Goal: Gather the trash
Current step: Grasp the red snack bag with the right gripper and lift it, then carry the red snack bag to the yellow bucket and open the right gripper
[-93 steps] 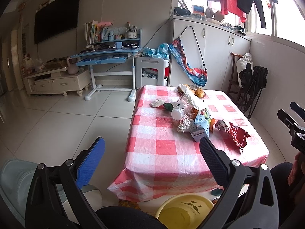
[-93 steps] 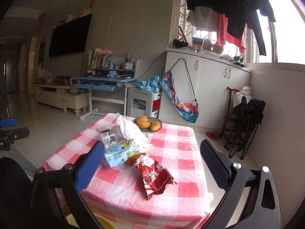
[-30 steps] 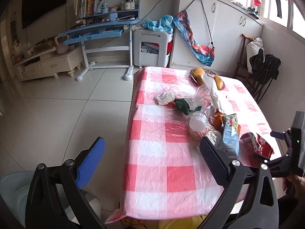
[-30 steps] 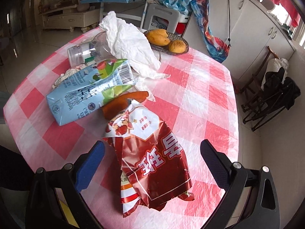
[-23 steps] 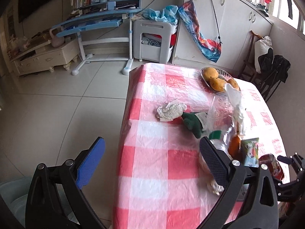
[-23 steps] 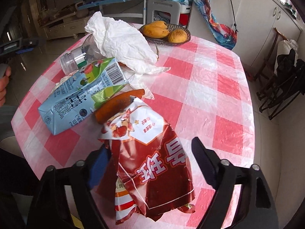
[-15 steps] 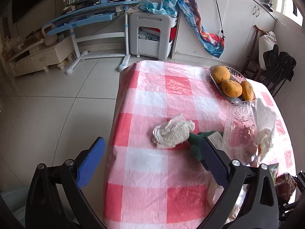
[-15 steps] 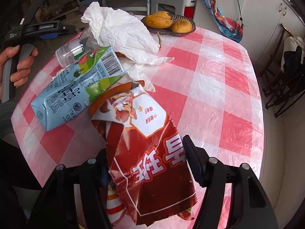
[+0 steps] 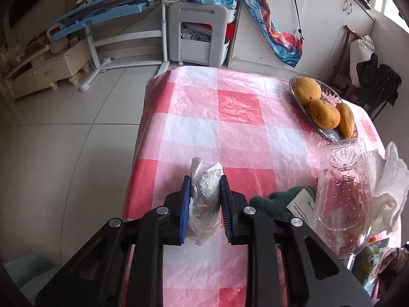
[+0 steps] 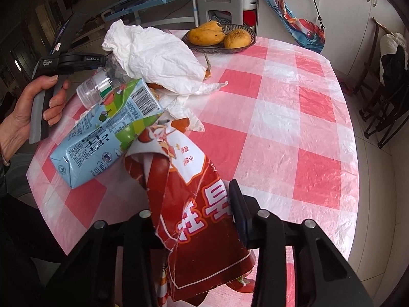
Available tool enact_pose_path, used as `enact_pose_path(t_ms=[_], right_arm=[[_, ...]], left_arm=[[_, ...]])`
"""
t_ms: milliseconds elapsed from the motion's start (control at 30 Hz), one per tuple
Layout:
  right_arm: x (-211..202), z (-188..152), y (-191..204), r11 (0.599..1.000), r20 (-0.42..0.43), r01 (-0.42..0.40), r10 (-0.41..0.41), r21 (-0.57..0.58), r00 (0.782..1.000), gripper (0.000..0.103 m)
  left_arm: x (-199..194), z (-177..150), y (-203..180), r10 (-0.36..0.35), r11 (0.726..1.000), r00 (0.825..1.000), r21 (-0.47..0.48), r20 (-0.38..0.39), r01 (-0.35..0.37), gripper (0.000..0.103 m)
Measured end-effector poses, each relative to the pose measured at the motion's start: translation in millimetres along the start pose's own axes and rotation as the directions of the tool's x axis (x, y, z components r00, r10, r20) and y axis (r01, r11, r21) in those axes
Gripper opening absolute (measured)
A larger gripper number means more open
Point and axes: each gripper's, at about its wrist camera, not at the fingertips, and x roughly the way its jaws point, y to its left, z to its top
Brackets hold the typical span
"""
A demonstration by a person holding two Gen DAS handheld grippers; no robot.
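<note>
Left gripper [image 9: 203, 194] clamped on crumpled white wad [image 9: 205, 192], both blue pads pressed against its sides, wad resting on checked tablecloth [image 9: 237, 107] near the table's left edge. Right gripper [image 10: 194, 204], jaws just been closing, squeezes red snack bag [image 10: 194, 204] between them; bag buckled, sticking out ahead. Milk carton [image 10: 107, 130] lies ahead-left of it, touching the bag

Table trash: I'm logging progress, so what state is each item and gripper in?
Left gripper: shut on crumpled tissue.
Right gripper: jaws just closing around the red snack bag.
Juice carton: lying on its side.
Plastic bottle: empty, lying down.
Fruit basket: holding fruit.
</note>
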Motion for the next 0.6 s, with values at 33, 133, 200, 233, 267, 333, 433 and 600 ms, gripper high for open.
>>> enact_pose_path(t_ms=[33, 133, 200, 233, 267, 333, 433, 600], right_arm=[[-1, 1, -2, 1.0, 0.007, -0.017, 0.017, 0.017, 1.0, 0.034], [-7, 2, -7, 0.996, 0.034, -0.06, 0.058, 0.061, 0.998, 0.031], [-13, 3, -9, 0.993, 0.063, -0.084, 0.079, 0.083, 0.995, 0.031], [-17, 4, -9, 0.991, 0.078, -0.098, 0.091, 0.094, 0.993, 0.031], [-20, 4, -9, 0.989, 0.093, -0.107, 0.098, 0.099, 0.991, 0.031], [-28, 5, -7, 0.986, 0.126, -0.129, 0.116, 0.103, 0.985, 0.031], [-41, 7, -1, 0.984, 0.174, -0.152, 0.135, 0.092, 0.976, 0.031], [-66, 0, 12, 0.978, 0.25, -0.196, 0.174, 0.066, 0.953, 0.031]], left_arm=[[-4, 0, 4, -0.003, 1.0, 1.0, -0.012, 0.006, 0.003, 0.02], [-22, -1, 16, -0.053, 0.996, 0.998, -0.067, 0.02, 0.054, 0.019], [-39, -4, 22, -0.077, 0.993, 0.996, -0.09, 0.04, 0.081, 0.019], [-50, -7, 23, -0.088, 0.991, 0.995, -0.092, 0.053, 0.093, 0.019], [-61, -10, 23, -0.096, 0.991, 0.993, -0.089, 0.067, 0.102, 0.019], [-83, -18, 18, -0.106, 0.991, 0.99, -0.072, 0.094, 0.113, 0.019], [-119, -36, 8, -0.113, 0.992, 0.984, -0.036, 0.135, 0.119, 0.019], [-174, -76, -12, -0.119, 0.993, 0.973, 0.012, 0.196, 0.119, 0.019]])
